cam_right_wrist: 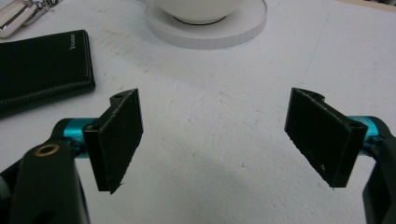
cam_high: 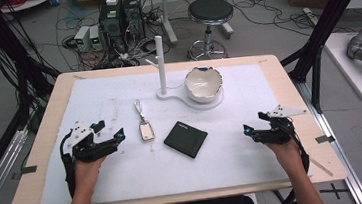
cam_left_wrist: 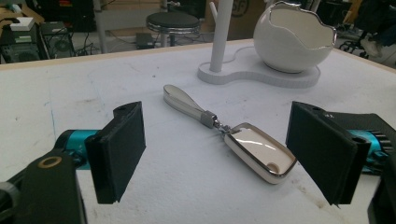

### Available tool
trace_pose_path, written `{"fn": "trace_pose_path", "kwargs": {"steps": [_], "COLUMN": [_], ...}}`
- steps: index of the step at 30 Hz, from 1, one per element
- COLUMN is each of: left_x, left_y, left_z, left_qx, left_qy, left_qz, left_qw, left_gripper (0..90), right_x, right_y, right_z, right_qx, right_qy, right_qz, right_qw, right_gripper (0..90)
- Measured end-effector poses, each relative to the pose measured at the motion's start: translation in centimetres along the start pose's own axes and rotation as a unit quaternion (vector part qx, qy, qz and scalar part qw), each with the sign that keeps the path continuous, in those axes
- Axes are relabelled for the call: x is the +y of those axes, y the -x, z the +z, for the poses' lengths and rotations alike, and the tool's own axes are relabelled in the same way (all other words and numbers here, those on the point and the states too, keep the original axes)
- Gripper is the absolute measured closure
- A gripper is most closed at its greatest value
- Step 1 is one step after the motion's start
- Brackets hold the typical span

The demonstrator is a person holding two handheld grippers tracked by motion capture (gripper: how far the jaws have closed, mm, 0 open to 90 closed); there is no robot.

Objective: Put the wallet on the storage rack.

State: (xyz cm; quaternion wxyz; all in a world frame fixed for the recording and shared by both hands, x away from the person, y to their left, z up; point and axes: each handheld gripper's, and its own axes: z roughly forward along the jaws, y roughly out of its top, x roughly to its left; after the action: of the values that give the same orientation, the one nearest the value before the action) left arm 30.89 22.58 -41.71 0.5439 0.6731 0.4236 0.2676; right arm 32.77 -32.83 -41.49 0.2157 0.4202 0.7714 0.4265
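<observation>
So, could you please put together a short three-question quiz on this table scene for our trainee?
1. True or false: the left claw grips the key fob.
2. Which lies nearer the right claw: A, the black wallet, or B, the white bowl?
3. Fill in: the bowl sits on the flat base of a white ____.

Key: 1 false, both claws are open and hold nothing; 2 A; 3 stand.

Bright even overhead light, soft faint shadows, sharp focus, slight background blur
</observation>
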Motion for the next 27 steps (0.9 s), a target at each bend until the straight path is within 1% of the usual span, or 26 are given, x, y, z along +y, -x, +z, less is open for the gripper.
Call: {"fn": "trace_pose_path", "kwargs": {"steps": [7,9,10,11,12,13,17,18,20,21,22,23,25,27], "left_x": [0.0,0.0,0.0,0.0,0.0,0.0,0.0,0.0,0.1,0.2,0.2,0.2,0.2,0.2], "left_y": [-0.1,-0.1,-0.1,-0.1,-0.2,-0.3,-0.3,-0.3,-0.2,0.0,0.1,0.1,0.3,0.4], "left_z": [0.1,0.2,0.2,0.4,0.5,0.5,0.6,0.6,0.4,0.2,0.1,0.1,0.1,0.1], "left_qx": [0.000,0.000,0.000,0.000,-0.001,0.000,-0.004,-0.004,-0.004,-0.006,-0.006,-0.006,-0.009,-0.010], "left_qy": [-0.001,-0.001,0.001,0.002,0.000,0.000,-0.001,0.000,0.002,0.005,0.007,0.007,0.005,0.005], "left_qz": [-0.002,-0.005,-0.004,-0.008,-0.007,-0.008,-0.007,-0.009,-0.005,-0.005,-0.004,-0.004,0.002,0.000], "left_qw": [1.0000,1.0000,1.0000,1.0000,1.0000,1.0000,1.0000,1.0000,1.0000,1.0000,0.9999,0.9999,0.9999,0.9999], "left_gripper": [19.8,19.8,19.8,19.8,19.9,19.9,19.9,19.9,20.1,20.2,20.2,20.5,20.9,20.8], "right_x": [0.1,0.1,0.1,0.1,0.2,0.3,0.5,0.6,0.8,0.9,0.9,0.9,0.9,1.0], "right_y": [-0.1,0.0,0.0,0.0,-0.1,-0.2,-0.7,-0.8,-1.4,-1.8,-2.2,-2.6,-3.6,-4.3], "right_z": [0.1,0.3,0.3,0.3,0.4,0.5,0.7,0.9,1.2,1.3,1.5,1.6,2.0,2.5], "right_qx": [0.003,0.001,0.002,0.002,0.005,0.007,0.013,0.016,0.026,0.031,0.041,0.053,0.065,0.078], "right_qy": [0.004,0.004,0.003,0.003,0.007,0.009,0.017,0.019,0.021,0.020,0.017,0.014,0.004,-0.003], "right_qz": [0.001,0.002,0.006,0.006,0.014,0.018,0.025,0.027,0.030,0.031,0.030,0.027,0.017,0.018], "right_qw": [1.0000,1.0000,1.0000,1.0000,0.9999,0.9998,0.9995,0.9993,0.9990,0.9988,0.9986,0.9981,0.9977,0.9968], "right_gripper": [19.6,19.6,19.6,19.6,19.6,19.6,19.6,19.7,20.2,22.4,27.6,30.4,30.8,33.8]}}
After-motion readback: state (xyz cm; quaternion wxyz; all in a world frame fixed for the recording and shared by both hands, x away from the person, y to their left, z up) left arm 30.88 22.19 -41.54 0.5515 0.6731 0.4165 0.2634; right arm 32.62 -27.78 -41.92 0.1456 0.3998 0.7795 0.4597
